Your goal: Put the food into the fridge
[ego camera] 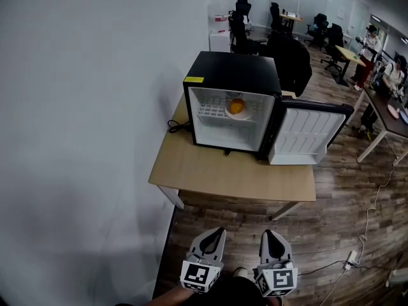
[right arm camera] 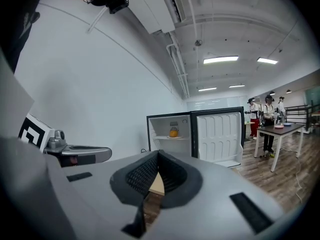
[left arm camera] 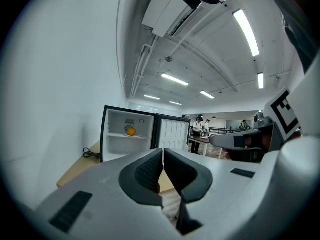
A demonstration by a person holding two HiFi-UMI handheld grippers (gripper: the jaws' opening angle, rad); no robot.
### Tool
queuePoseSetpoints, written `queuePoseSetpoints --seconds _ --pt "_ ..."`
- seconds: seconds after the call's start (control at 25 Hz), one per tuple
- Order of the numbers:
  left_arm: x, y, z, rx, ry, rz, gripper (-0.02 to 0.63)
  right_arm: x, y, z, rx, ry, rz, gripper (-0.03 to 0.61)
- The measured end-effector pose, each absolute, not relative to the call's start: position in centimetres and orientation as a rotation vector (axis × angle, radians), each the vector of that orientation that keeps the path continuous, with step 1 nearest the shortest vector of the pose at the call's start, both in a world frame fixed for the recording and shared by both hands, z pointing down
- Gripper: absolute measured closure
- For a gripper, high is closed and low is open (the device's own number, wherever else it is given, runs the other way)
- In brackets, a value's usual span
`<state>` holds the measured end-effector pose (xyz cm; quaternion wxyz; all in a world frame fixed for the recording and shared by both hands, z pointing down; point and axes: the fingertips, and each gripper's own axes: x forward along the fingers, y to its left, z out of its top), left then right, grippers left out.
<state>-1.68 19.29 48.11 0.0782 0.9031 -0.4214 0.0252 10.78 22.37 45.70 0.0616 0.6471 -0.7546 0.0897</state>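
- Black outside and white inside, a mini fridge [ego camera: 233, 75] stands on a light wooden table [ego camera: 217, 171] against the pale wall [ego camera: 76, 139]. Its door [ego camera: 306, 136] is swung wide open to the right.
- An orange [ego camera: 236, 106] sits on a small white plate [ego camera: 228, 114] on the wire shelf [ego camera: 209, 113] in the upper part of the fridge. The plate is too small to show more than its rim.
- A yellow label [ego camera: 194, 79] on the fridge's top front edge is too small to read.
- A dark cable [ego camera: 175, 127] lies coiled on the table just left of the fridge. Where it leads is hidden.
- The left gripper [ego camera: 218, 232] and right gripper [ego camera: 268, 234] hover side by side over the wooden floor [ego camera: 331, 215], well short of the table. Their rear ends and the hands holding them are cut off at the picture's bottom edge.
- In the left gripper view the left gripper [left arm camera: 163, 151] has its jaws pressed together with nothing between them. The orange [left arm camera: 131, 131] shows far beyond, and the gripper's grey body hides most of the table.
- In the right gripper view the right gripper [right arm camera: 158, 155] is likewise closed and empty, with the orange [right arm camera: 173, 132] and the open door [right arm camera: 217, 134] in the distance.
- People at desks [ego camera: 382, 101] in the background are small and indistinct.
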Motion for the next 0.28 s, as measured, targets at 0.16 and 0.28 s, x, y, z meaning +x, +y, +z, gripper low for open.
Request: queuePoseSetpoints --seconds 0.16,0.28 --pt "-2.7 18.5 47.8 2.704 -1.247 0.052 0.598 9.3 21.6 45.5 1.956 -2.276 0.252 0.518" --pt "-3.6 18.0 48.0 2.692 -1.244 0.032 0.598 8.1 21.1 45.6 1.947 -2.273 0.239 0.519"
